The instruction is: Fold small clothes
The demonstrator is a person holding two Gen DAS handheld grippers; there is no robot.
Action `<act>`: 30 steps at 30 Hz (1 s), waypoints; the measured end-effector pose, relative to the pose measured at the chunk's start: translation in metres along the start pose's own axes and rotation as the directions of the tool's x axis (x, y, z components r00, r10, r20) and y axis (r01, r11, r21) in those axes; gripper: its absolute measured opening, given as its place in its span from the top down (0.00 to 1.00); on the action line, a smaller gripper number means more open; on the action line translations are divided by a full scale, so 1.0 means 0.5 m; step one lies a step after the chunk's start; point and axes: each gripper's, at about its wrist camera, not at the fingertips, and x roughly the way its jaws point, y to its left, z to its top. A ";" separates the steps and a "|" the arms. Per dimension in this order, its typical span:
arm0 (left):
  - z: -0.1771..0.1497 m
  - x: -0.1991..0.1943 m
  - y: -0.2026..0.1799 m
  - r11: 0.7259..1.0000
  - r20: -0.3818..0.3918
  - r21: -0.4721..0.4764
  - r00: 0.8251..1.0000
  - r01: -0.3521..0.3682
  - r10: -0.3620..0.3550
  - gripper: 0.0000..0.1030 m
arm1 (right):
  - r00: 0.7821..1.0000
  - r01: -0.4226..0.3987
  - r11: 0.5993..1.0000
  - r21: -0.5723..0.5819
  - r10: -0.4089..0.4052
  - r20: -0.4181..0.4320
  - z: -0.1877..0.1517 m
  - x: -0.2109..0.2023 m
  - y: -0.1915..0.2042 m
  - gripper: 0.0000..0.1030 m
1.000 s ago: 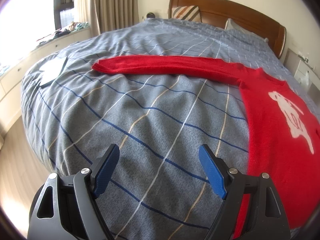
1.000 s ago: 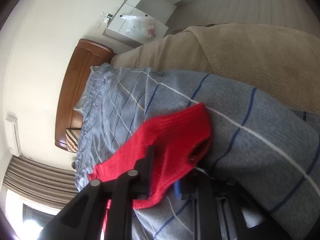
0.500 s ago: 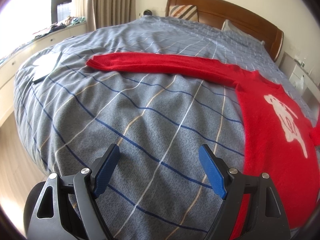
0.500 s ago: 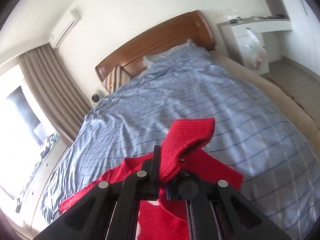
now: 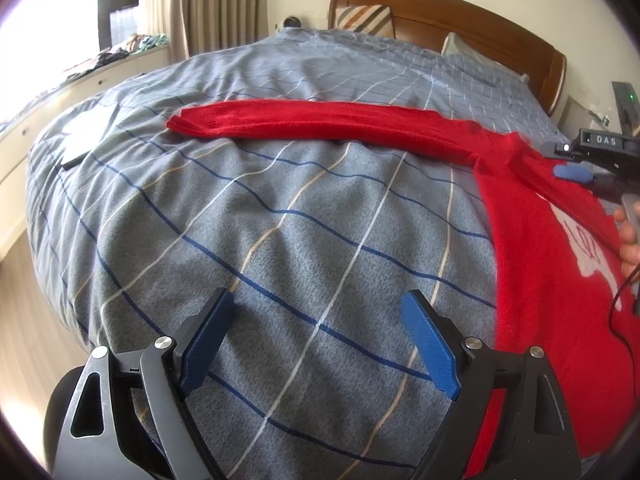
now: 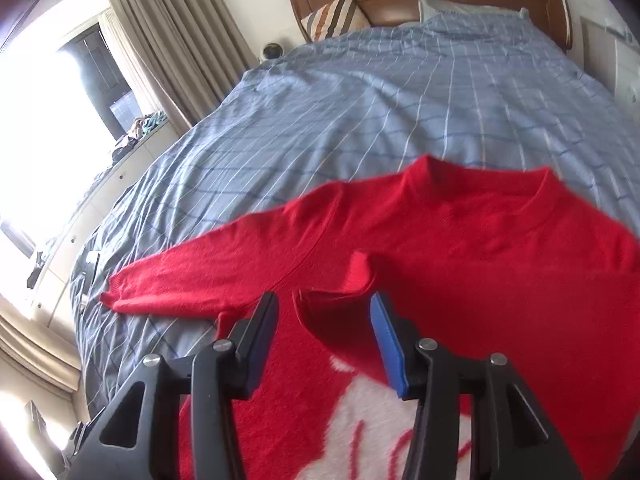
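Bed (image 5: 280,208), covered by a grey-blue checked quilt, fills both views; a wooden headboard (image 5: 460,20) and pillows stand at the far end.

Red sweater (image 6: 460,240), the task's garment, lies flat on the near right part of the quilt, collar toward the headboard, white motif up. One sleeve (image 5: 320,124) stretches straight out to the left across the bed. The other sleeve (image 6: 340,292) lies folded in across the chest, its cuff end just beyond the right tongs.

Left tongs (image 5: 318,344) hover over bare quilt, left of the sweater's hem edge. Jaws spread wide, nothing between them.

Right tongs (image 6: 324,328) sit above the chest, jaws parted. The folded sleeve lies in or just past the gap; no pad appears to press it, so it is judged released, though contact under the pads cannot be ruled out.

Risks, as judgements:
- The knit looks soft and springy; the folded sleeve may creep or unroll if the right tongs drag cloth when withdrawing.
- The outstretched sleeve is long; gripped only at the cuff, it could sag and land crooked across the chest.
- A deep pinch may catch the quilt with the sweater, pulling the body askew.
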 end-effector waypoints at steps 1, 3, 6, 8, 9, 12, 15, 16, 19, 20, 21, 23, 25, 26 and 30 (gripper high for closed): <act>-0.001 0.000 -0.001 1.000 -0.001 0.001 1.000 0.000 0.000 0.13 | 1.000 -0.007 1.000 -0.007 0.007 -0.007 -0.013 -0.002 0.004 0.52; -0.002 0.001 -0.003 1.000 -0.002 0.005 1.000 -0.001 0.001 0.11 | 1.000 -0.005 1.000 -0.028 0.006 0.004 -0.031 -0.023 -0.004 0.52; -0.003 0.002 -0.007 1.000 -0.004 0.009 1.000 -0.002 0.002 0.10 | 0.998 0.015 0.999 -0.030 -0.013 0.068 -0.034 -0.088 -0.040 0.47; -0.003 0.002 -0.007 1.000 -0.006 0.010 1.000 -0.003 0.003 0.09 | 0.993 0.037 0.999 0.029 -0.040 0.110 -0.032 -0.128 -0.099 0.41; -0.004 0.002 -0.007 1.000 -0.007 0.009 1.000 -0.003 0.003 0.09 | 0.992 0.052 0.996 0.073 -0.060 0.114 -0.034 -0.141 -0.138 0.38; -0.004 0.002 -0.007 1.000 -0.006 0.012 1.000 -0.005 0.005 0.09 | 0.984 0.141 0.960 0.242 -0.162 0.068 -0.063 -0.160 -0.279 0.38; -0.005 0.004 -0.009 1.000 -0.010 0.016 1.000 -0.007 0.008 0.08 | 0.976 0.199 0.915 0.350 -0.217 0.012 -0.109 -0.181 -0.386 0.51; -0.007 0.005 -0.010 1.000 -0.012 0.019 1.000 -0.009 0.009 0.08 | 0.976 0.192 0.917 0.350 -0.214 0.025 -0.118 -0.198 -0.395 0.57; -0.009 0.007 -0.012 1.000 -0.013 0.026 1.000 -0.015 0.016 0.07 | 0.960 0.238 0.924 0.299 -0.270 0.072 -0.142 -0.259 -0.375 0.46; -0.009 0.008 -0.013 0.999 -0.014 0.028 1.000 -0.017 0.017 0.07 | 0.956 0.244 0.929 0.277 -0.279 0.093 -0.152 -0.278 -0.363 0.43; -0.010 0.008 -0.014 0.999 -0.015 0.029 1.000 -0.017 0.018 0.06 | 0.950 0.256 0.934 0.250 -0.292 0.116 -0.169 -0.299 -0.351 0.42; -0.011 0.007 -0.015 0.999 -0.017 0.030 1.000 -0.018 0.019 0.06 | 0.936 0.291 0.933 0.211 -0.323 0.138 -0.209 -0.329 -0.330 0.42; -0.013 0.005 -0.016 0.999 -0.018 0.031 1.000 -0.019 0.019 0.06 | 0.918 0.337 0.923 0.183 -0.366 0.155 -0.255 -0.358 -0.318 0.41; -0.014 0.003 -0.016 0.999 -0.018 0.031 1.000 -0.017 0.018 0.06 | 0.908 0.358 0.917 0.175 -0.386 0.161 -0.276 -0.370 -0.317 0.41; -0.015 0.000 -0.016 1.000 -0.019 0.028 1.000 -0.009 0.010 0.06 | 0.873 0.421 0.888 0.185 -0.452 0.184 -0.343 -0.411 -0.331 0.41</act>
